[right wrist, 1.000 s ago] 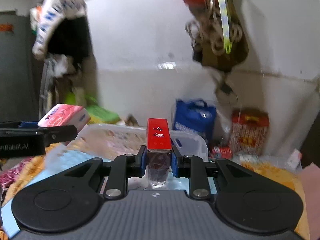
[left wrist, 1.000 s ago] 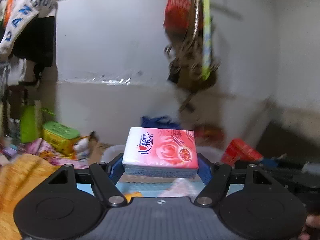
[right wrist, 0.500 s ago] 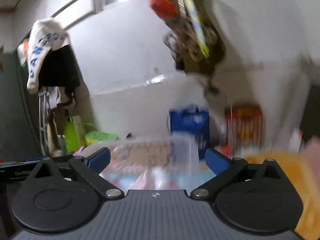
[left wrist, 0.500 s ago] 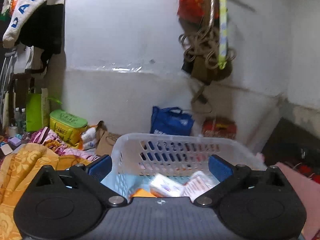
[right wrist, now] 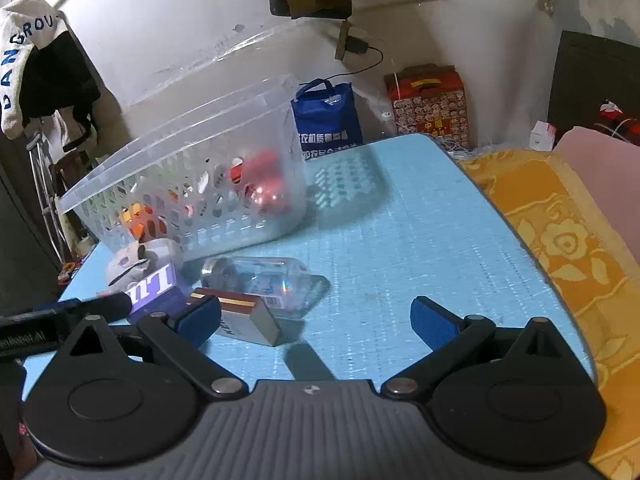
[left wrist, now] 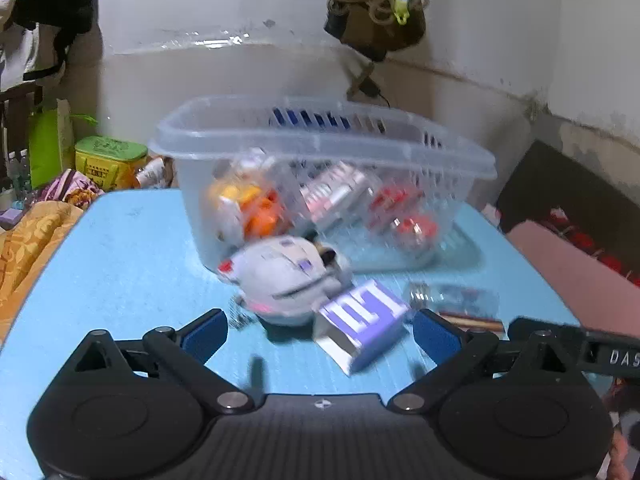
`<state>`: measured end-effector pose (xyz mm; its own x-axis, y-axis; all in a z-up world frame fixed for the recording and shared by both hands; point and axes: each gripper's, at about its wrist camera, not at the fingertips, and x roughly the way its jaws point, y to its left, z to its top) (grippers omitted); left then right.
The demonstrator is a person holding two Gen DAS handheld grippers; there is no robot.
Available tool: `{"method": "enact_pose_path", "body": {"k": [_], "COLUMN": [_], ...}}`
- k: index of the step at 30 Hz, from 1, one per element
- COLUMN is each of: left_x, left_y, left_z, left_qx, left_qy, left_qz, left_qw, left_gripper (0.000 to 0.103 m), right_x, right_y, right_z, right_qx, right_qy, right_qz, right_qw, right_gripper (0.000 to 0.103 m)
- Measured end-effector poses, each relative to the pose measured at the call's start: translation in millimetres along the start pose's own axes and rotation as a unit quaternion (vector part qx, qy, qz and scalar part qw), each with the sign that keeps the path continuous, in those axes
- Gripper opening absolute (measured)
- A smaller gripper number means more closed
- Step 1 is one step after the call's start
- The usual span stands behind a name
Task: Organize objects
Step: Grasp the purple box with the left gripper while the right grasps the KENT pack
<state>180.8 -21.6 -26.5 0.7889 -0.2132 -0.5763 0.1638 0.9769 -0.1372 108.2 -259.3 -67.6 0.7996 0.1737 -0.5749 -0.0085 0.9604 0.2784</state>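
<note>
A clear plastic basket (left wrist: 320, 148) (right wrist: 180, 148) stands on the blue table mat and holds several small packs. In front of it lie a grey plush toy (left wrist: 284, 280) (right wrist: 136, 260), a purple box (left wrist: 360, 324) (right wrist: 156, 288), a clear blister pack (left wrist: 452, 296) (right wrist: 260, 276) and a red-banded box (right wrist: 248, 316). My left gripper (left wrist: 320, 336) hovers low over the plush and the purple box, its jaws wide and just closing, the pads touching neither. My right gripper (right wrist: 316, 320) stands open beside the red-banded box, nothing between its fingers.
The blue mat (right wrist: 400, 220) ends at an orange blanket (right wrist: 560, 232) on the right. A blue bag (right wrist: 326, 120) and a red carton (right wrist: 428, 104) stand by the wall behind. A green tin (left wrist: 110, 160) sits at the left. The left gripper's finger (right wrist: 60, 316) crosses the right view.
Both grippers opened and let go: the pink tissue pack and the red-topped item are out of the jaws. Both hands dropped from above the basket to the table in front of it.
</note>
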Motion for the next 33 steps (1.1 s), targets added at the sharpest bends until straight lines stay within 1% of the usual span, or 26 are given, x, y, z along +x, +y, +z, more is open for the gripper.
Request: {"method": "enact_pose_path", "body": {"k": [3, 7, 11, 13, 16, 19, 20, 21, 23, 25, 27, 29, 33], "left_x": [0, 7, 21, 29, 36, 40, 41, 42, 39, 34, 28, 22, 15], "left_y": [-6, -10, -18, -22, -27, -28, -28, -28, -26, -20, -13, -6, 12], "left_z": [-4, -2, 1, 2, 3, 4, 3, 2, 0, -2, -4, -5, -8], "left_qx": [-0.002, -0.038, -0.056, -0.061, -0.061, -0.072, -0.071, -0.067, -0.059, -0.057, -0.058, -0.048, -0.050], "left_qy": [0.005, 0.015, 0.034, 0.043, 0.046, 0.047, 0.048, 0.050, 0.047, 0.043, 0.040, 0.041, 0.046], "left_qz": [0.002, -0.004, 0.016, 0.021, 0.041, 0.056, 0.060, 0.063, 0.057, 0.053, 0.051, 0.053, 0.044], "left_qw": [1.0000, 0.9992, 0.9977, 0.9969, 0.9962, 0.9947, 0.9945, 0.9945, 0.9956, 0.9961, 0.9962, 0.9966, 0.9967], "left_gripper": [0.101, 0.101, 0.100, 0.099, 0.098, 0.097, 0.096, 0.092, 0.087, 0.077, 0.073, 0.072, 0.074], "right_x": [-3, 0, 2, 3, 4, 3, 4, 4, 5, 6, 7, 9, 17], "right_y": [0, -7, -10, -11, -10, -8, -7, -5, -2, 3, 9, 16, 35], "right_z": [0, 0, -1, -2, -3, -4, -4, -4, -6, -8, -10, -11, -15], "right_qx": [-0.003, 0.004, 0.002, 0.002, -0.002, -0.007, -0.009, -0.011, -0.018, -0.026, -0.035, -0.047, -0.068], "right_qy": [-0.008, -0.006, 0.003, 0.006, 0.009, 0.009, 0.010, 0.011, 0.011, 0.012, 0.012, 0.012, 0.018], "right_qz": [-0.008, -0.012, -0.018, -0.017, -0.014, -0.009, -0.006, -0.004, -0.002, 0.002, 0.003, 0.006, 0.012], "right_qw": [1.000, 1.000, 1.000, 1.000, 1.000, 1.000, 1.000, 1.000, 1.000, 1.000, 0.999, 0.999, 0.997], "right_gripper": [0.103, 0.103, 0.103, 0.103, 0.103, 0.103, 0.103, 0.103, 0.103, 0.103, 0.103, 0.103, 0.103]}}
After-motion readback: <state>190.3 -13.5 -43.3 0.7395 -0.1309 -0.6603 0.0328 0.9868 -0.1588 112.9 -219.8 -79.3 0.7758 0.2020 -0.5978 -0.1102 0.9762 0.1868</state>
